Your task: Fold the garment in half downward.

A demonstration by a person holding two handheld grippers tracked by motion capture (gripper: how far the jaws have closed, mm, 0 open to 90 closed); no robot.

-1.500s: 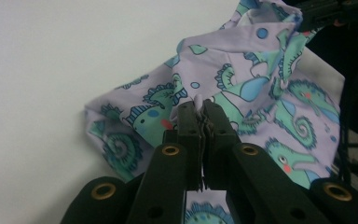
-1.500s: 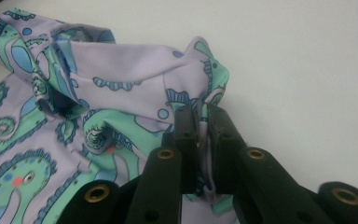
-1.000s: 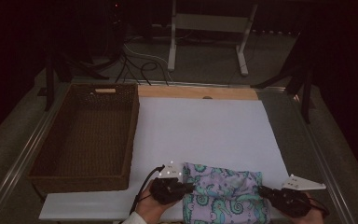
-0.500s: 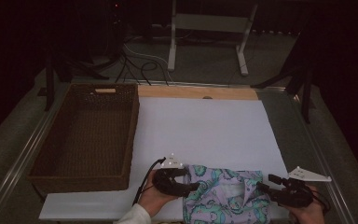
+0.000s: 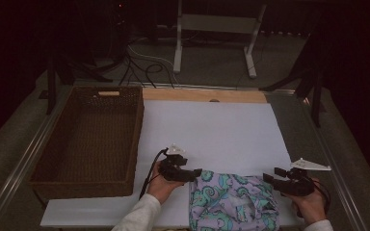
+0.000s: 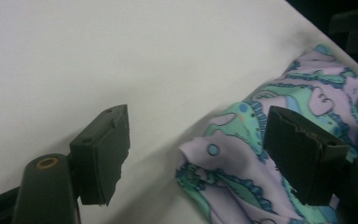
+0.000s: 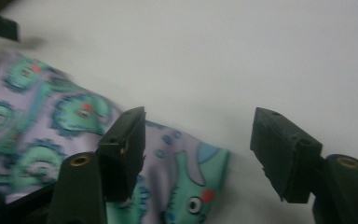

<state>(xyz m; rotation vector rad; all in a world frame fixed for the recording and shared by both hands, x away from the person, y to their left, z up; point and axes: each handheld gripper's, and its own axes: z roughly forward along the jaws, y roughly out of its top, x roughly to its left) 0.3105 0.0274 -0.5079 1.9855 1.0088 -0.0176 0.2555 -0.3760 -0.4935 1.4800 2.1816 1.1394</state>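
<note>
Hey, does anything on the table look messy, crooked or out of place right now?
Only the cloth: it lies rumpled at the near edge of the white mat, a corner flopped loose between the open left gripper, not flat. The basket sits square beside the mat. Nothing spilled or damaged.

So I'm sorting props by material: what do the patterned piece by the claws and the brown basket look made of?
The patterned piece looks like soft, matte woven fabric: it creases and its corner curls, printed in teal and lilac. The brown basket looks like wicker or rattan, judging by its woven texture, though the dim light leaves that open.
</note>
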